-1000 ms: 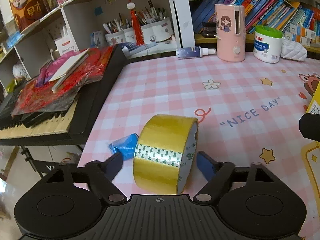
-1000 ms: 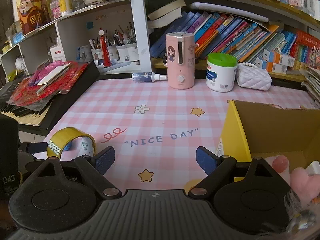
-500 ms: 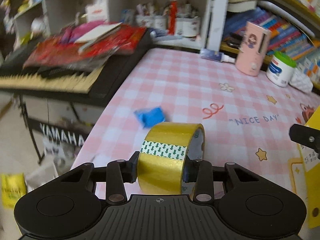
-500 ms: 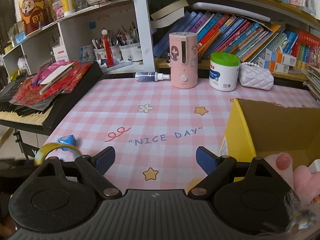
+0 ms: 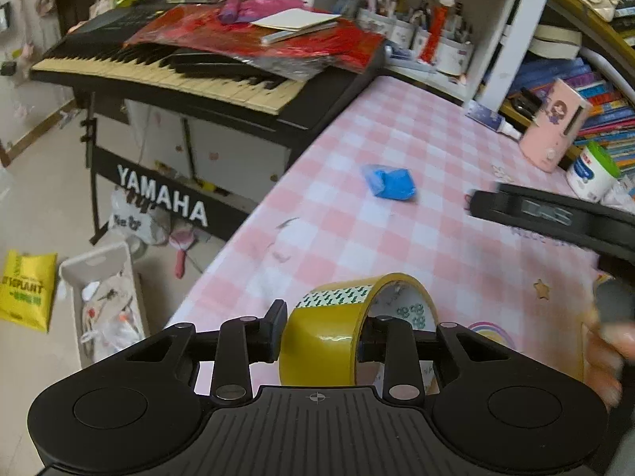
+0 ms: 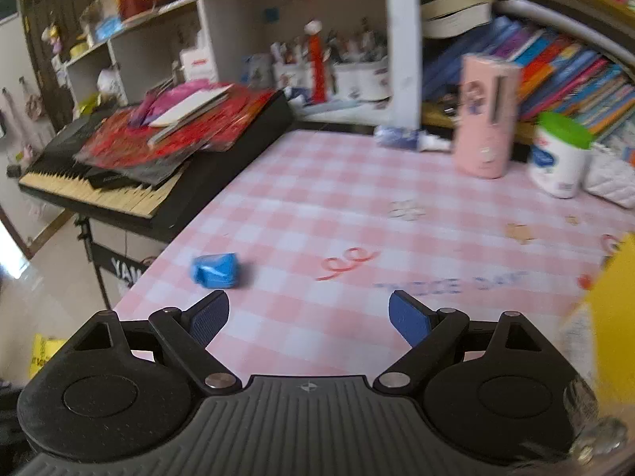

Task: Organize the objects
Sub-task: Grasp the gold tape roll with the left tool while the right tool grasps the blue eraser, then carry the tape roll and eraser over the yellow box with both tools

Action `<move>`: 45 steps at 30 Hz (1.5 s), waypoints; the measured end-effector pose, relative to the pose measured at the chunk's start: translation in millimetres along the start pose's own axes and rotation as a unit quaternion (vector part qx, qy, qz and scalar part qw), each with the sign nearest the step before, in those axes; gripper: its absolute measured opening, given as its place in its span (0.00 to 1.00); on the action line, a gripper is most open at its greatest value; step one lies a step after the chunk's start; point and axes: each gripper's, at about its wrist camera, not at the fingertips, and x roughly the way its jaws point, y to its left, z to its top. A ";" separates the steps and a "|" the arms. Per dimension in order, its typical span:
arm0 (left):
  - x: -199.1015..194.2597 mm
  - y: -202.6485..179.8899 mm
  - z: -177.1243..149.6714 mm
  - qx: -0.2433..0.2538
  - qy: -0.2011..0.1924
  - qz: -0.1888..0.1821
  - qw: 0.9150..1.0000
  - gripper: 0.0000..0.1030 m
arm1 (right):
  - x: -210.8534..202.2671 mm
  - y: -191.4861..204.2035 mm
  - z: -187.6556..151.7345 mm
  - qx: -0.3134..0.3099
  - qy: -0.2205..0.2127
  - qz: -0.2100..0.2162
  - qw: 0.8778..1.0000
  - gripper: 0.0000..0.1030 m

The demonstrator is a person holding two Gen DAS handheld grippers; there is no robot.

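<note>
My left gripper (image 5: 323,331) holds a yellow tape roll (image 5: 317,361) by its flat sides, just above the pink checked table (image 5: 397,127) near its left front edge. Its jaws are still closing, with the pads pressed on the roll. A crumpled blue packet (image 5: 391,183) lies further in on the table. In the right wrist view the blue packet (image 6: 216,269) sits just ahead and to the left of my right gripper (image 6: 307,309). That gripper is open, with nothing between its blue pads (image 6: 208,317). The right gripper's black body (image 5: 555,218) crosses the left wrist view at the right.
A yellow cardboard box (image 6: 615,297) stands at the right edge. A keyboard (image 5: 166,67) piled with red papers adjoins the table's left side. A pink device (image 6: 486,119), a white jar (image 6: 559,158) and a spray bottle (image 6: 408,139) stand at the back. A bin (image 5: 103,309) sits on the floor.
My left gripper closed on the tape roll, rolled, and carried it toward the table's left front edge. My right gripper swung left toward the blue packet, so the box slid to its view's edge.
</note>
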 end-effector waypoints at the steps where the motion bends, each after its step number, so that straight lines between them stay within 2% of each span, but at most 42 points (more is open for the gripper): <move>1: -0.8 1.9 -0.8 -0.002 0.000 0.002 1.000 0.29 | 9.4 8.6 2.3 -0.008 0.008 0.010 1.000 0.82; 5: -5.4 6.3 -2.0 -0.001 -0.005 -0.002 1.000 0.29 | 43.9 44.5 11.5 -0.079 0.014 0.026 0.996 0.69; 9: -7.4 7.8 0.4 0.003 -0.006 0.010 1.000 0.29 | 75.3 65.7 19.4 -0.104 0.020 0.025 0.994 0.69; 13: -10.5 13.9 2.4 -0.001 -0.007 0.006 1.000 0.29 | 97.3 78.0 21.6 -0.124 0.023 0.041 0.991 0.70; 16: -11.5 17.2 1.6 -0.005 -0.004 0.007 1.000 0.29 | 109.7 80.9 21.2 -0.123 0.035 0.042 0.991 0.66; 18: -12.7 19.1 1.1 -0.008 -0.004 0.006 1.000 0.29 | 114.4 80.1 21.0 -0.113 0.041 0.046 0.992 0.49; 20: -14.2 19.6 0.7 -0.008 -0.005 0.006 1.000 0.29 | 115.6 76.8 20.5 -0.102 0.045 0.060 0.992 0.41; 23: -17.5 20.4 0.4 -0.008 -0.009 0.002 1.000 0.29 | 110.8 75.1 18.6 -0.102 0.030 0.062 0.992 0.39; 30: -28.7 18.3 -1.8 -0.002 -0.024 -0.022 0.999 0.29 | 59.8 61.3 14.0 -0.098 -0.001 0.052 0.994 0.39; 36: -46.6 15.0 -9.9 0.001 -0.034 -0.067 0.997 0.29 | -7.8 38.3 1.7 -0.087 -0.026 0.034 0.995 0.39; 45: -68.0 11.5 -28.1 0.015 -0.047 -0.121 0.991 0.29 | -106.8 12.4 -36.5 -0.068 -0.060 -0.012 0.996 0.39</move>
